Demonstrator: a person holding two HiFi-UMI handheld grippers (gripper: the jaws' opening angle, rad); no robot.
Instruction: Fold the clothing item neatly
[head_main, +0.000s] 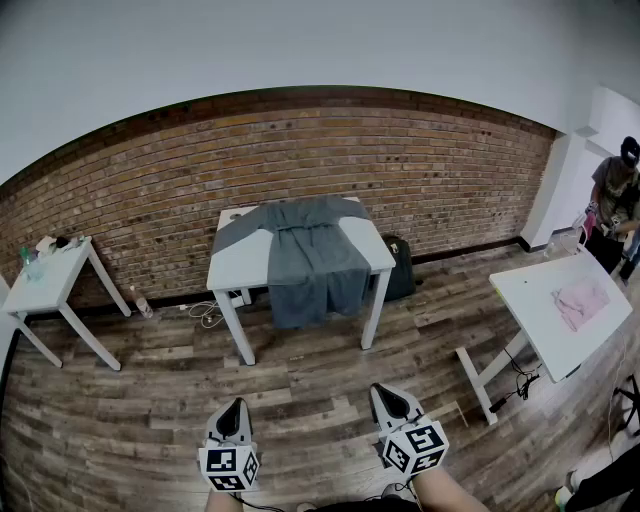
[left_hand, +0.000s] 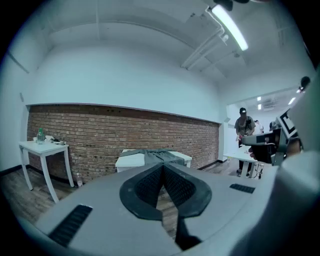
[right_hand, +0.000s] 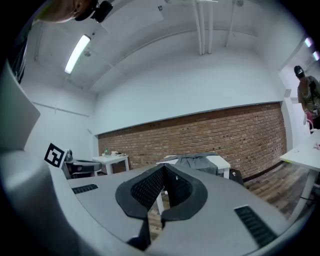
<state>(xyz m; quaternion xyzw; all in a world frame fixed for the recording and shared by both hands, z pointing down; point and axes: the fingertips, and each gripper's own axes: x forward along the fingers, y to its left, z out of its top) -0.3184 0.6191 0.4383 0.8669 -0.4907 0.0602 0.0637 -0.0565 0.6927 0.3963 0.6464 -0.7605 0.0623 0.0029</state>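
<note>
A grey garment (head_main: 306, 255) lies spread over a white table (head_main: 245, 262) that stands against the brick wall, its lower part hanging over the table's front edge. It also shows far off as the garment (left_hand: 156, 155) in the left gripper view and the garment (right_hand: 198, 161) in the right gripper view. My left gripper (head_main: 235, 411) and right gripper (head_main: 389, 398) are low in the head view, well short of the table, above the wooden floor. Both are shut with nothing between the jaws, as seen on the left gripper (left_hand: 163, 167) and right gripper (right_hand: 163, 169).
A small white table (head_main: 48, 280) with bottles stands at the left. At the right is a tilted white table (head_main: 545, 318) bearing a pink cloth (head_main: 582, 302), with a person (head_main: 612, 200) behind it. A dark bag (head_main: 400, 266) and cables (head_main: 205, 314) lie by the middle table.
</note>
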